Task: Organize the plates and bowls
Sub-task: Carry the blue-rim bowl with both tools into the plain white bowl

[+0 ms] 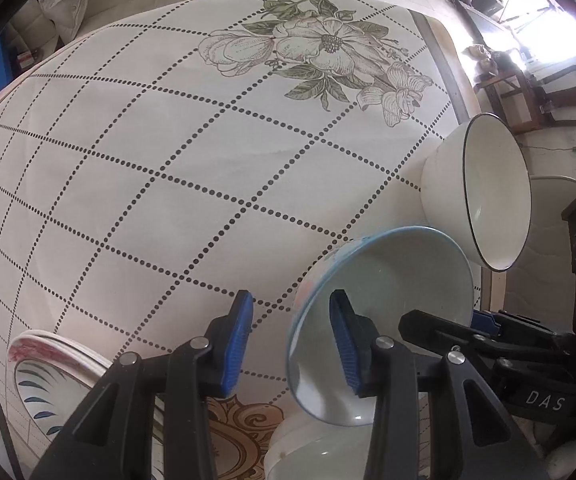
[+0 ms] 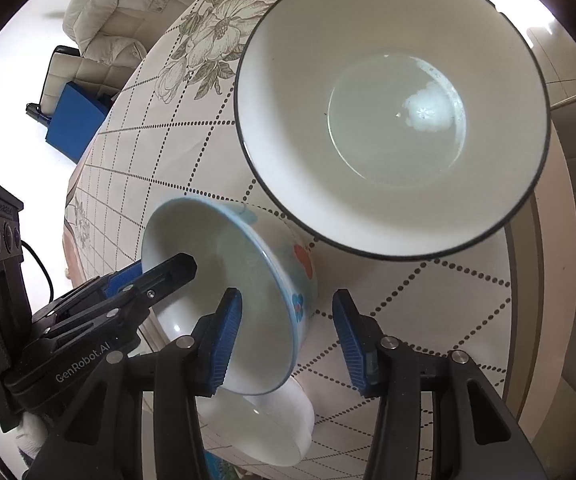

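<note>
Both grippers at the blue-rimmed bowl (image 1: pixel 383 320), table (image 1: pixel 168 200) edge.
Left gripper (image 1: pixel 291 340) and right gripper (image 2: pixel 288 336) each straddle its rim, jaws apart; bowl sits tilted in white bowl (image 2: pixel 264 428); black-rimmed bowl (image 2: pixel 391 120) beside.

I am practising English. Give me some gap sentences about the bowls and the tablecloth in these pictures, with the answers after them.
1. The large bowl has a thin ___ rim.
2. The lower bowl, under the tilted blue-rimmed bowl, is plain ___.
3. The tablecloth bears a grid of ___ lines.
4. One finger of the left gripper reaches ___ the blue-rimmed bowl.

Answers: black; white; dotted; inside.
</note>
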A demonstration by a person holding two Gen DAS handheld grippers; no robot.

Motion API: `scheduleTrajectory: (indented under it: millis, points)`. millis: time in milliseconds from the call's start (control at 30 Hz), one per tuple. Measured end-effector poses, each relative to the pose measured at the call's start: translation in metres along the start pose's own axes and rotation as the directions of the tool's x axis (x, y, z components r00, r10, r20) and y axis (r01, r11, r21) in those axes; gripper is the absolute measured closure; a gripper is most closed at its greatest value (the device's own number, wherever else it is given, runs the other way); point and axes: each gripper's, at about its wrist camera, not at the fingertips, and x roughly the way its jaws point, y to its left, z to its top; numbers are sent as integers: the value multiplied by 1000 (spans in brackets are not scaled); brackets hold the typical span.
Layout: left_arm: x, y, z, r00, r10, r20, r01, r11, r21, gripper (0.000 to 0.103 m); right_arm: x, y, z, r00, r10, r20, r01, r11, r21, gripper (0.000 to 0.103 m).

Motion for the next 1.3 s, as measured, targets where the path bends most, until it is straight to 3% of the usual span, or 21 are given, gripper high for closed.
scheduleTrajectory:
  millis: [133, 233, 367, 567, 900, 1133, 1300]
  points:
    - [2, -2, 1, 1000, -14, -3, 14, 1000, 0, 69, 6, 1, 6, 1000, -8, 5, 8, 1000, 6, 55]
    - [6, -2, 2, 1000, -2, -9, 2, 1000, 1, 86, 8, 6, 6, 1000, -28, 5, 28, 1000, 2, 72]
    - [5, -3, -1, 1000, -11, -1, 11, 1000, 5, 92, 10, 9, 7, 996, -93, 9, 93, 996, -14, 89]
    - [1, -14, -2, 1000, 20, 8, -20, 1000, 17, 93, 10, 14, 4, 991, -131, 12, 132, 991, -39, 92]
    - [-28, -25, 8, 998, 30, 48, -32, 999, 37, 93, -5, 23, -2, 997, -76, 7, 76, 997, -14, 93]
    - [-60, -30, -1, 996, 15, 84, -21, 997, 69, 93, -36, 42, -13, 998, -62, 33, 63, 997, -36, 93]
    - [-82, -28, -24, 994, 1, 105, -9, 997, 75, 93, -55, 52, -36, 997, -59, 48, 61, 997, -51, 93]
